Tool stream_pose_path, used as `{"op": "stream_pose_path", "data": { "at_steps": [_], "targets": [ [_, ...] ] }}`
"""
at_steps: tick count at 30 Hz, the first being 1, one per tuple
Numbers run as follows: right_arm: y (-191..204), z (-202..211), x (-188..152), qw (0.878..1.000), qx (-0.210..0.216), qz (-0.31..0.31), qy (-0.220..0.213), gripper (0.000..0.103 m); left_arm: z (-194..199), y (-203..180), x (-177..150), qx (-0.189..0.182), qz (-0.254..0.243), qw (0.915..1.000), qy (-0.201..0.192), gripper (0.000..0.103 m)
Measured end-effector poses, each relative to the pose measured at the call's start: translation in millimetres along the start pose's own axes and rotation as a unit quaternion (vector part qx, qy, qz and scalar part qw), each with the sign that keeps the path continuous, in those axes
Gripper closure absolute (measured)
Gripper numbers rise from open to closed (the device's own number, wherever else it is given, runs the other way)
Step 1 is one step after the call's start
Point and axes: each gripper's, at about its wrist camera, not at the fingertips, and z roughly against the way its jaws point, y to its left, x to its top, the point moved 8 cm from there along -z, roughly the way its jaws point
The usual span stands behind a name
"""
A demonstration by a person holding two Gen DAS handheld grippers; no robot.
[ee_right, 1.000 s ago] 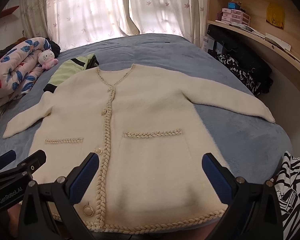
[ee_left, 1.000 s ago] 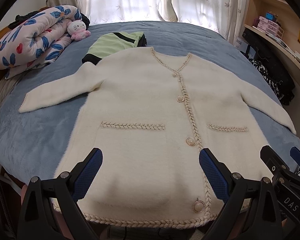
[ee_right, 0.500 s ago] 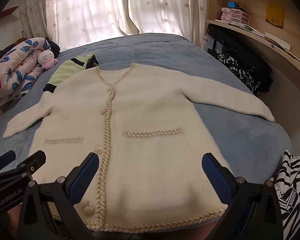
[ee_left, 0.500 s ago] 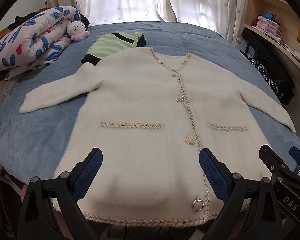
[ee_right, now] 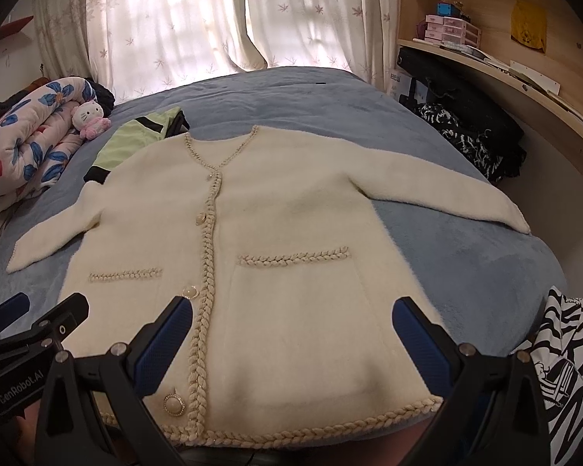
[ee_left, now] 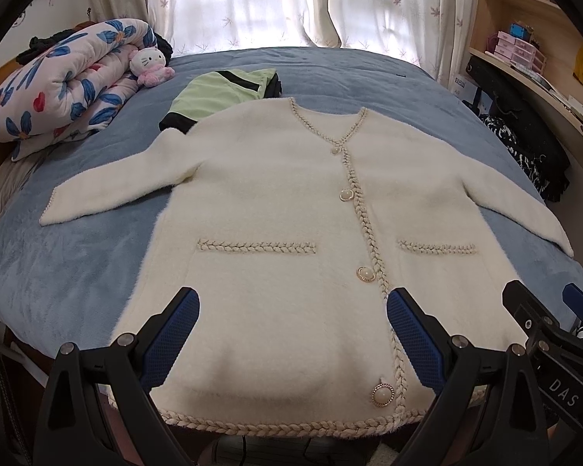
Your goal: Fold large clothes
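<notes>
Cream fleece: one cardigan (ee_left: 276,209) lies flat, front up, on the blue bed cover (ee_left: 74,272), with two sleeves spread outward, two braid-trimmed pockets, and four buttons down the braided placket. I count one folded green garment (ee_left: 217,93) touching the cardigan's far shoulder, one rolled floral quilt (ee_left: 58,81), and one plush toy (ee_left: 149,68) just beside the quilt.

I hold the left gripper (ee_left: 291,334) above the hem with its jaws wide and nothing between them; I hold the right gripper (ee_right: 291,339) likewise, wide and empty. The hem runs along the bed's near edge. Bare cover lies open beside both sleeves; the right cuff reaches near the bed's side edge.

Compared with one second ago, the cardigan and both grippers show almost no change of position.
</notes>
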Motion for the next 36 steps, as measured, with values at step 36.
{"op": "stream_pose_path", "data": {
  "at_steps": [36],
  "targets": [
    [-6, -2, 28, 0.999, 0.031, -0.012, -0.002, 0.000, 2, -17, 30, -0.014, -0.017, 0.9994, -0.027, 0.006]
  ]
}}
